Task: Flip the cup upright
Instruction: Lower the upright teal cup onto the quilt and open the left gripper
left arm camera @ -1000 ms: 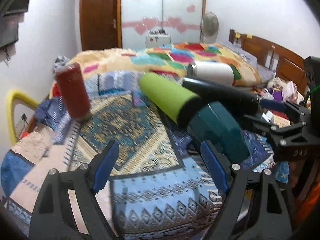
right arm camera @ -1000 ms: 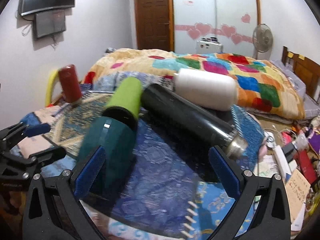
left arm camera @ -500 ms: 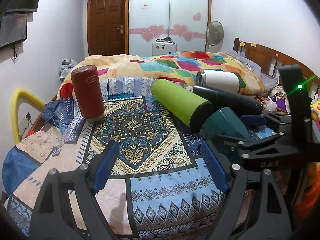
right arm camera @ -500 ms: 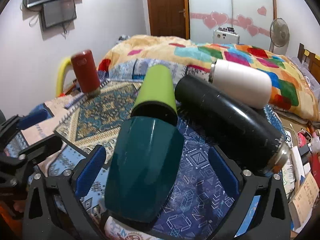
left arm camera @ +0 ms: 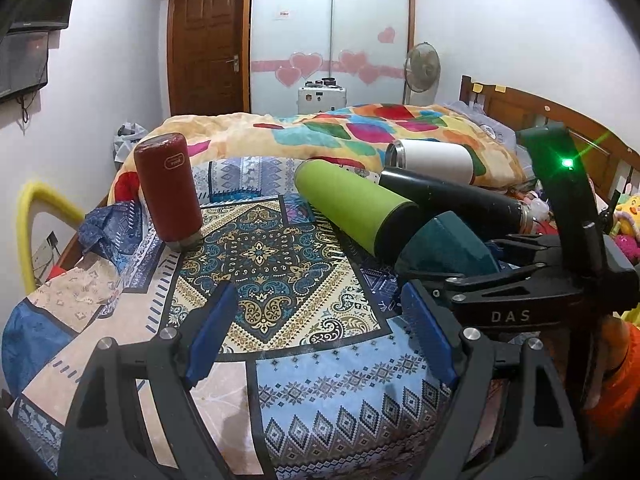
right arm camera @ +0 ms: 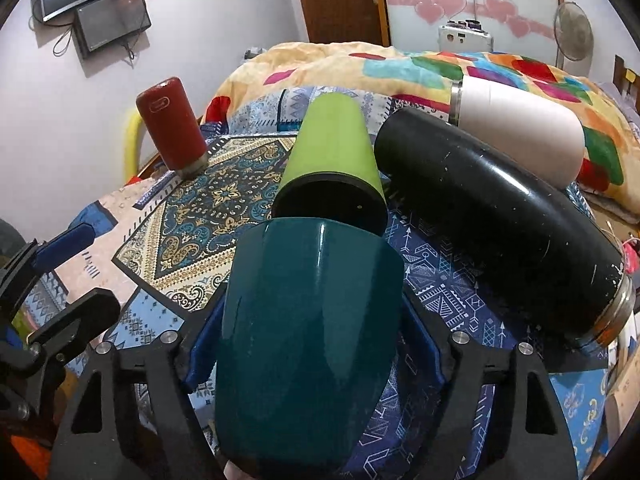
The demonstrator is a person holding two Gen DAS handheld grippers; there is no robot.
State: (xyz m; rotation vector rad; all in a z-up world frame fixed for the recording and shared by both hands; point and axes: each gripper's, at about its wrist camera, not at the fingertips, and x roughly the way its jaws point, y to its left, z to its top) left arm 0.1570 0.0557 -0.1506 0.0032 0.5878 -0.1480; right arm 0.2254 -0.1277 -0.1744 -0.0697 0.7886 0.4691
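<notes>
Since half a second ago the right gripper [right arm camera: 316,332] has pushed forward and drawn its blue pads in until they press both flanks of the teal cup [right arm camera: 308,320], which a moment back lay loose between spread jaws. Reading from the left: a red bottle [left arm camera: 168,188] stands on the patterned blanket [left arm camera: 276,280], well apart from everything else; the left gripper [left arm camera: 320,328] hangs above the blanket with its fingers apart and nothing between them; then come a green tumbler [left arm camera: 352,208], the teal cup [left arm camera: 444,244], a black flask [left arm camera: 452,200] and a white tumbler [left arm camera: 436,160], all lying on their sides. In the right wrist view the cup lies straight ahead along the fingers, its long axis running away from the camera, its far end just against the dark end of the green tumbler [right arm camera: 332,152], with the black flask [right arm camera: 496,220] close on its right. Which end is the mouth I cannot tell. The right hand is plainly the nearer one and already has the hold; the left sits off to the side. My judgement is that the grasp is just made and the lift and turn are not yet begun, and that the tumbler touching the far end may be nudged as the cup swings up.
</notes>
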